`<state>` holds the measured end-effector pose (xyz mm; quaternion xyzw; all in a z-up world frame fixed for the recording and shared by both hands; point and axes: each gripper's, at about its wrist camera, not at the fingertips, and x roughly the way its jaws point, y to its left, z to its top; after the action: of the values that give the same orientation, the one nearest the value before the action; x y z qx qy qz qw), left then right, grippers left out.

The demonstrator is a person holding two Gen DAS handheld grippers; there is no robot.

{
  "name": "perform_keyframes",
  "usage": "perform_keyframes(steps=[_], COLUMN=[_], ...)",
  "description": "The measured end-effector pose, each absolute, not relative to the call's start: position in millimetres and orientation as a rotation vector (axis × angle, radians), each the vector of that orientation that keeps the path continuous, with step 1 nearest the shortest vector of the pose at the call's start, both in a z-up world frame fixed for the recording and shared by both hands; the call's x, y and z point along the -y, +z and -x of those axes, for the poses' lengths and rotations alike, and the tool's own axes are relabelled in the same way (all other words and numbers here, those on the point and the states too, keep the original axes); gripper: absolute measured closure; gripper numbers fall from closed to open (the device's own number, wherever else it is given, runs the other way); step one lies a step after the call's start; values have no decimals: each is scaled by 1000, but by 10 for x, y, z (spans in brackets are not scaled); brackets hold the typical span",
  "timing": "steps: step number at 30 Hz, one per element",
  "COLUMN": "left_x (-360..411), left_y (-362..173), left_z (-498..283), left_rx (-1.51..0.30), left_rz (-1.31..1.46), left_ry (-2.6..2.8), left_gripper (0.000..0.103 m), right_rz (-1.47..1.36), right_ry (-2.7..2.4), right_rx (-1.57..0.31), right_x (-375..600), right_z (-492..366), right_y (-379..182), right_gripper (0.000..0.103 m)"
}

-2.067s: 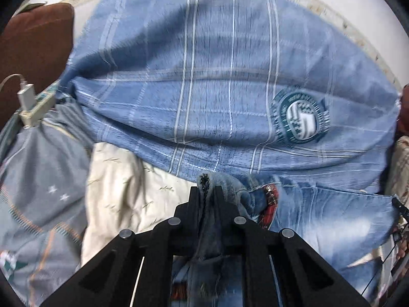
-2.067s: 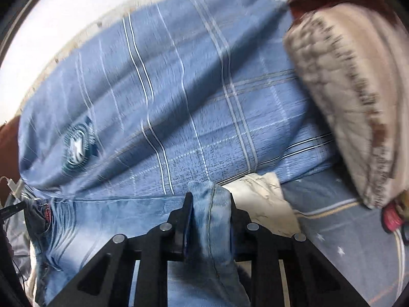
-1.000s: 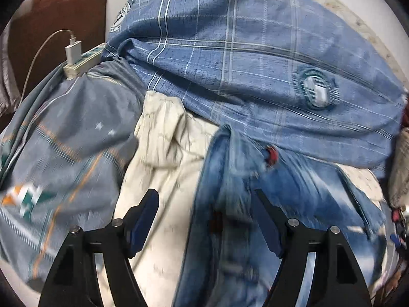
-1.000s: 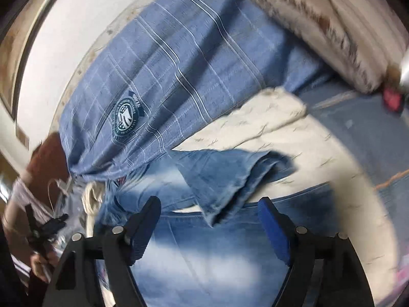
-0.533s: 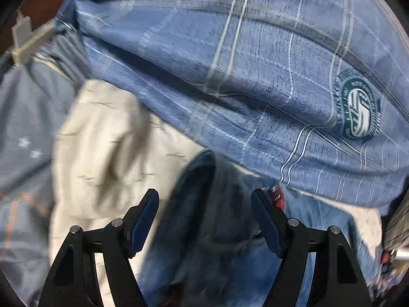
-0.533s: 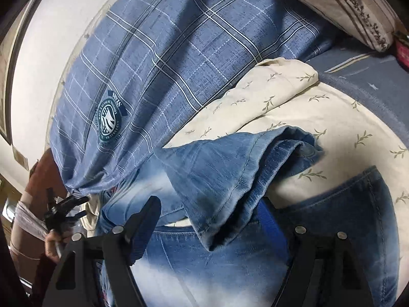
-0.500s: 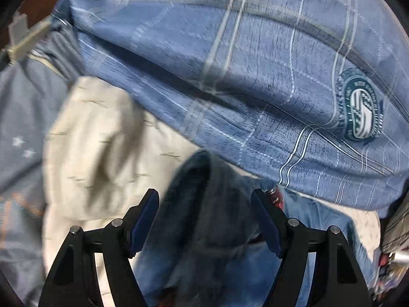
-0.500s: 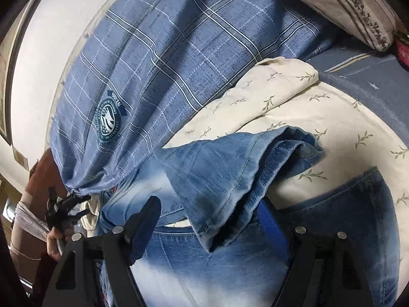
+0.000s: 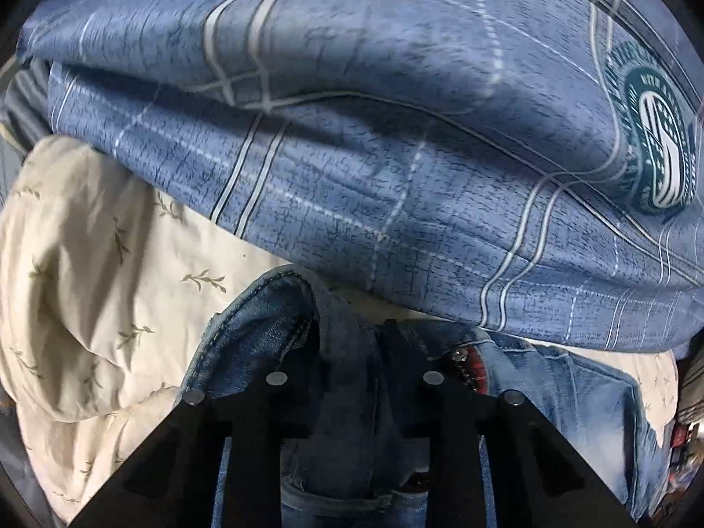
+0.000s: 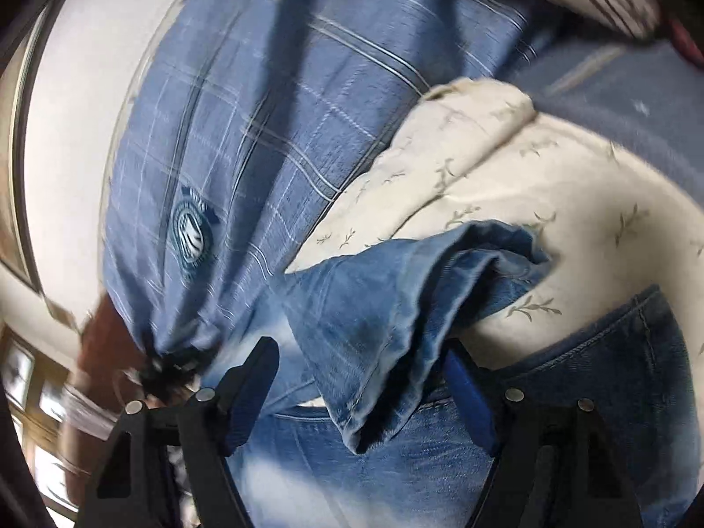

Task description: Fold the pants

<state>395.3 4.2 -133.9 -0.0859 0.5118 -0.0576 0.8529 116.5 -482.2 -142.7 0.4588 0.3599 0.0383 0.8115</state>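
With the jeans [image 9: 246,343] lying bunched across a cream leaf-print sheet [image 9: 88,264], the left gripper [image 9: 350,352] has just been closing, and its jaws now pinch a raised fold of denim by the waistband. Grip sits near the red-lined button area, probably to lift that end for the next fold. A blue plaid quilt [image 9: 352,132] with a round green badge [image 9: 655,163] fills the far side, touching the denim's far edge.

Right gripper [image 10: 361,391]: jaws stand wide apart, nothing pressed. A doubled-over leg hem [image 10: 409,299] lies between and just beyond the blue pads [image 10: 466,391]; contact unclear through blur. Judged: it is lining up to take the hem, so both ends can be carried together. Fold is partly made, still loose and uneven.
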Motion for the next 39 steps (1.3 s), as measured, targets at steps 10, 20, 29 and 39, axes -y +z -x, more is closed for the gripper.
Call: perform_keyframes(steps=[10, 20, 29, 39], left_x=[-124, -419, -760, -1118], left_y=[-1268, -443, 52, -620], left_z=[-3877, -3197, -2035, -937], left_rx=[-1050, -834, -697, -792], left_rz=[216, 276, 276, 323], left_ry=[-105, -238, -341, -348], left_gripper=[83, 86, 86, 86], right_rz=[-862, -792, -836, -875], right_ry=[38, -31, -26, 19], right_rx=[-873, -521, -474, -553], right_x=[4499, 4727, 4965, 5068], right_z=[-1333, -967, -690, 34], right_y=[-1504, -1049, -984, -958], right_gripper=[96, 98, 98, 98])
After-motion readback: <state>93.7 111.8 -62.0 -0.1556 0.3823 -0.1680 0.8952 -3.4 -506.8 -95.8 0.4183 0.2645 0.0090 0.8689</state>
